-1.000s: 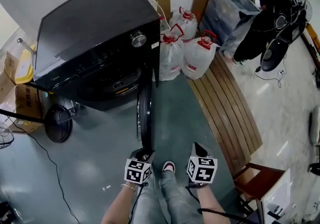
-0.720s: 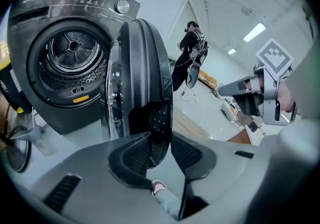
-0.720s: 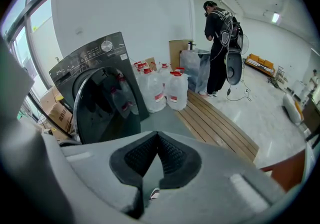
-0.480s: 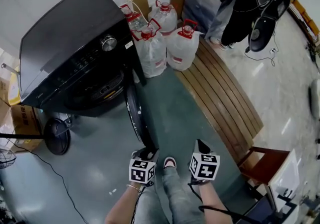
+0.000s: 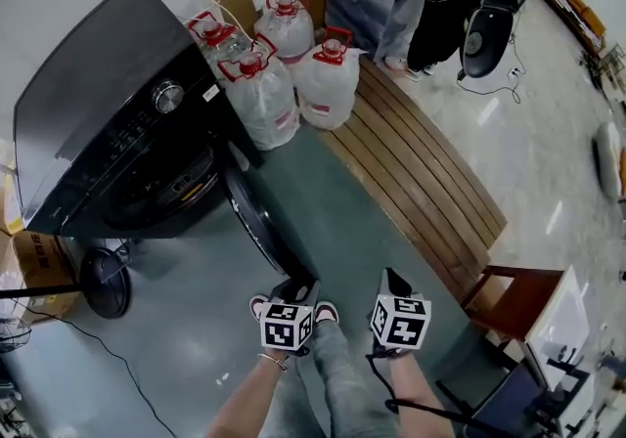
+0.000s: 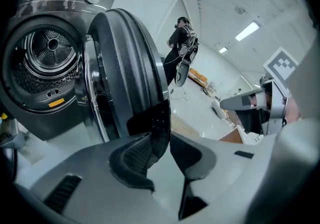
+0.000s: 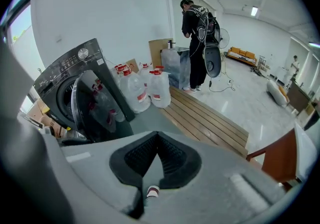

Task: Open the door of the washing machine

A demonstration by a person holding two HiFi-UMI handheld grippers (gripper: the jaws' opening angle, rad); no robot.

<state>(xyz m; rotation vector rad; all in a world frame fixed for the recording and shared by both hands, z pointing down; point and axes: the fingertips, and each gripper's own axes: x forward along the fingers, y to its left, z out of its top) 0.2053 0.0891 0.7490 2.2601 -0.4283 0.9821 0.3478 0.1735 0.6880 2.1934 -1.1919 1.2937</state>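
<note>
**Head view:** The boxy black washing machine (image 5: 98, 84) stands at upper left. Its round door (image 5: 256, 221) stands open, edge-on toward the person. The left gripper (image 5: 294, 289) is at the door's free edge. The right gripper (image 5: 392, 280) hangs beside it, apart from the door. Translucent plastic jugs (image 5: 262, 99) with red caps stand next to a slatted wooden bench (image 5: 421, 172).

**Left gripper view:** The jaws are closing, with ribbed dark pads (image 6: 135, 155) on either side of the door's glossy rim. The perforated steel drum (image 6: 45, 63) is exposed.

**Right gripper view:** The jaws meet at the tips and hold nothing.
</note>
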